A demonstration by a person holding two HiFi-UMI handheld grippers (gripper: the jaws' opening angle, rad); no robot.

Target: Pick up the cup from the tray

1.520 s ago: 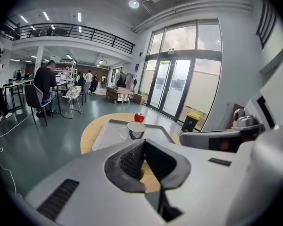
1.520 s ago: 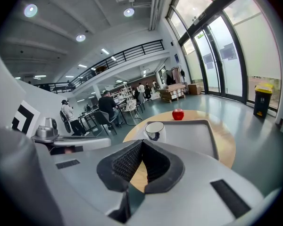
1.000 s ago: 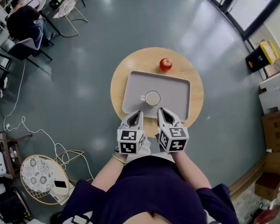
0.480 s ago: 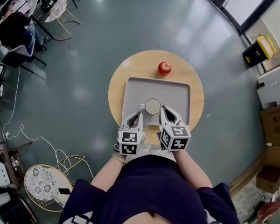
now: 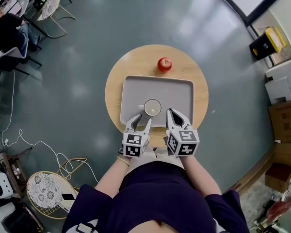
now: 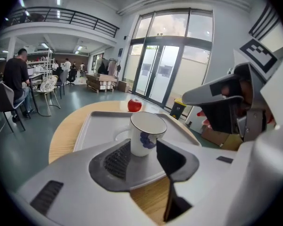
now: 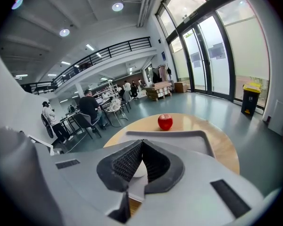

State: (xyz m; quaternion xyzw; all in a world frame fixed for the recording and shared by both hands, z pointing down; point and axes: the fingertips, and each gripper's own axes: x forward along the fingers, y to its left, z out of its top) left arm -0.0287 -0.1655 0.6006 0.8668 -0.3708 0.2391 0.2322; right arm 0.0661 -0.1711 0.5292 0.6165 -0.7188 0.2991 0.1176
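Observation:
A white cup [image 5: 152,107] with a blue print and a handle on its left stands upright near the front edge of the grey tray [image 5: 179,89]. In the left gripper view the cup [image 6: 145,133] stands just beyond the tips of my left gripper [image 6: 144,157]. Its jaws have just been opening and stand apart with nothing between the pads. In the head view my left gripper [image 5: 139,122] hovers at the tray's front edge. My right gripper [image 5: 174,114] is beside it, jaws shut and empty. A sliver of the cup [image 7: 137,169] shows behind the right gripper [image 7: 141,144].
The tray lies on a small round wooden table [image 5: 121,72]. A red apple [image 5: 164,64] sits on the wood behind the tray. Grey floor surrounds the table. A patterned side table [image 5: 43,193] and cables lie at the lower left; boxes [image 5: 283,125] stand at the right.
My left gripper's jaws have gone from shut to apart, and the gripper has sunk toward the tray's front edge. The right gripper shifted slightly and stays shut.

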